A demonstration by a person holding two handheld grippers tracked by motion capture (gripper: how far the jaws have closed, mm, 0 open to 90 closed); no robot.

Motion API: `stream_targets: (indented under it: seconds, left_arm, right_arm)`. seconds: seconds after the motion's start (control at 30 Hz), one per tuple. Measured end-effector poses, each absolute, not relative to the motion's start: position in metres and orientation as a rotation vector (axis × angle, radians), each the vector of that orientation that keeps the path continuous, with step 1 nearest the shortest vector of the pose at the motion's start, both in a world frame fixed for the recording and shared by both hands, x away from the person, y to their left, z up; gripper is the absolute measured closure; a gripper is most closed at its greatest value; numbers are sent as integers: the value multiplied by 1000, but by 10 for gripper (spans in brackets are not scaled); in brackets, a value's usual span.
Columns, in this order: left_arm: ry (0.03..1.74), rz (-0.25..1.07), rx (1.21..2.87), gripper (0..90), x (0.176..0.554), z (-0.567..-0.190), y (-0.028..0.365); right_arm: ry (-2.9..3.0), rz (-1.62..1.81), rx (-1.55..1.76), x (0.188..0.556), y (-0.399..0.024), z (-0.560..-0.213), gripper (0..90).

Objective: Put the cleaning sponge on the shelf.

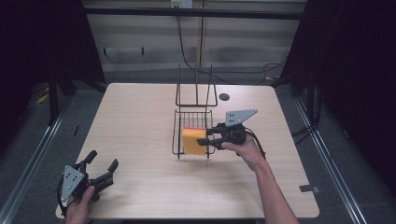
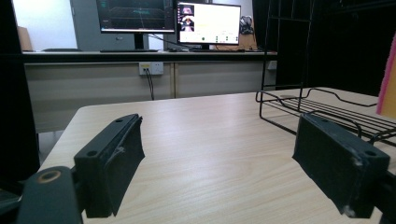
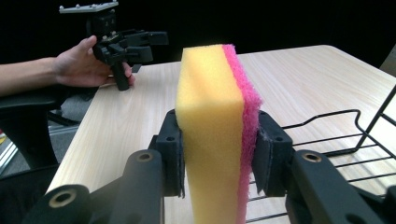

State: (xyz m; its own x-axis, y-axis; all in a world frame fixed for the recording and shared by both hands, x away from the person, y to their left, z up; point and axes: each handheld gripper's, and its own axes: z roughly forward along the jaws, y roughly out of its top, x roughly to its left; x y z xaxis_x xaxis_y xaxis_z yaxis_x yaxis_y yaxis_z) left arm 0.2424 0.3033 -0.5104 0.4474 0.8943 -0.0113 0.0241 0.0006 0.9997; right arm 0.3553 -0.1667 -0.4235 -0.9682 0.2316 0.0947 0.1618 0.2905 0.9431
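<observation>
You're gripping the yellow sponge [image 3: 212, 135] with its pink scouring layer on edge in your right gripper [image 1: 208, 136], both pads pressing flat on its two faces. In the high view the sponge [image 1: 193, 141] is hanging over the black wire rack [image 1: 180, 122], inside its basket part near the rack's front edge; can't tell if it's touching the wires. Your right hand [image 1: 245, 150] is sitting just right of the rack, gripper pointing left into it, grey plate on top. The rack is standing near the middle of the wooden table [image 1: 140, 121], its tall back frame on the far side. Your left gripper [image 1: 103, 169] is resting well away from the rack, down at the table's near-left corner, jaws spread wide with nothing between them. Your left hand [image 1: 79, 205] is holding it there.
</observation>
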Motion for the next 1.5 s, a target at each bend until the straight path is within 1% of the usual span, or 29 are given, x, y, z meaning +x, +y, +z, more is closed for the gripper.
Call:
stream_targets:
  seconds: [0.23, 0.73, 1.2, 1.5]
  left_arm:
    - [880, 845, 1405, 156, 242, -510, 303]
    - [880, 846, 1402, 156, 242, -511, 303]
    - [880, 846, 1402, 156, 242, -511, 303]
    - [879, 846, 1402, 156, 242, -511, 303]
  right_arm:
    - [2452, 1809, 362, 365, -159, -419, 603]
    - [2482, 1817, 433, 381, -158, -440, 603]
    - [2516, 1847, 430, 383, -157, -448, 597]
    - [2536, 1836, 442, 383, -155, -451, 560]
